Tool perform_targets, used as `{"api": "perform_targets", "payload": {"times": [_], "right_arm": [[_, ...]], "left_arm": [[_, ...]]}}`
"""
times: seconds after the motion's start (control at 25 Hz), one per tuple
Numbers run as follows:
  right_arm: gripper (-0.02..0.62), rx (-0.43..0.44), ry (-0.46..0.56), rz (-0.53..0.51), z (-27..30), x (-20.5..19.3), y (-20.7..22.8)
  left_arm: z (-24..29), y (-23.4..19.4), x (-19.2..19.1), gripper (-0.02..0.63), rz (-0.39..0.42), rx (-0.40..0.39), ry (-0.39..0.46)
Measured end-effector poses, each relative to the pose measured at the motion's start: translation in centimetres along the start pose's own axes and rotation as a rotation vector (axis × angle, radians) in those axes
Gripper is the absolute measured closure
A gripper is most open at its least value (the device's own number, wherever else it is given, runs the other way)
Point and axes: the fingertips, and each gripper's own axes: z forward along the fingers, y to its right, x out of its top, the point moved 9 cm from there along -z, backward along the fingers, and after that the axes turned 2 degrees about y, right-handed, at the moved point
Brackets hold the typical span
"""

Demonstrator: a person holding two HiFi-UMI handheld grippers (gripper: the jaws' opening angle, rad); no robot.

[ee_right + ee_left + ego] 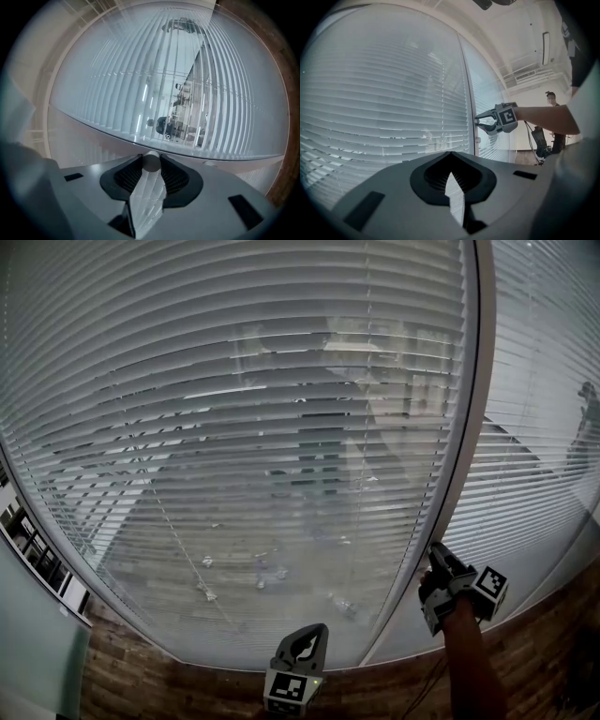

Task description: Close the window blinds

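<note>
Grey slatted window blinds (262,427) fill the head view, their slats tilted partly open so buildings show through. At the white window post (472,409) my right gripper (434,547) points at the glass. The right gripper view shows its jaws shut on a clear round tilt wand (151,161), with the blinds (187,84) just beyond. The left gripper view shows that gripper (478,122) from the side, at the post. My left gripper (314,629) hangs low in the middle, away from the blinds (384,103). Its jaws (450,154) meet at the tips and hold nothing.
A second blind (544,427) covers the pane right of the post. A thin pull cord with small tassels (208,594) hangs over the left pane. Dark wood panelling (187,681) runs below the window. A person (553,105) stands far back in the room by some equipment.
</note>
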Motion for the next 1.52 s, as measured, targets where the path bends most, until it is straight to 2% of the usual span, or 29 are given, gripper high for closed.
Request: {"api": "perform_targets", "payload": {"times": [0.12,0.24,0.36,0.6,0.68,0.8,0.96,1.04,1.08,1.28,1.4,1.52], "right_arm": [[0.468,-0.006,0.002,-0.075,0.1,0.0,-0.2],[0.468,-0.025,-0.015,-0.259,0.2,-0.3,-0.9],[0.445,-0.067,-0.026,-0.590,0.2,-1.1,-1.8],[0.434,-0.183,0.075,-1.519,-0.6,-2.8,-3.8],[0.435,-0.192,0.064,-1.727,-0.5,-3.8,-4.3],[0.436,-0.200,0.044,-1.913,-0.2,-4.7,-4.2],[0.436,-0.228,0.018,-1.959,0.1,-4.8,-4.0],[0.437,-0.229,0.010,-1.950,0.2,-4.6,-4.0],[0.464,-0.229,0.010,-1.944,0.2,-4.4,-3.9],[0.468,-0.216,0.014,-1.894,0.2,-4.0,-3.8],[0.468,-0.206,0.005,-1.772,0.2,-3.6,-3.7],[0.468,-0.191,-0.005,-1.486,0.1,-2.5,-3.6]], "left_arm": [[0.0,-0.1,0.0,0.607,-0.001,0.004,0.000],[-0.1,0.0,0.1,0.607,0.000,0.006,-0.003],[-0.2,0.0,0.0,0.607,0.002,0.008,-0.004],[-0.3,0.0,0.0,0.607,0.006,0.007,-0.009],[-0.3,0.0,-0.1,0.607,0.006,0.007,-0.010],[-0.2,0.1,0.0,0.607,0.007,0.005,-0.009],[-0.1,0.2,0.0,0.607,0.011,0.004,-0.006],[-0.1,0.2,0.0,0.607,0.010,0.005,-0.005],[0.0,0.1,0.0,0.607,0.010,0.005,-0.006],[0.1,0.1,-0.2,0.607,0.010,0.004,-0.011],[0.1,0.0,-0.2,0.607,0.007,0.006,-0.008],[0.0,-0.1,-0.1,0.607,0.007,0.009,-0.007]]}}
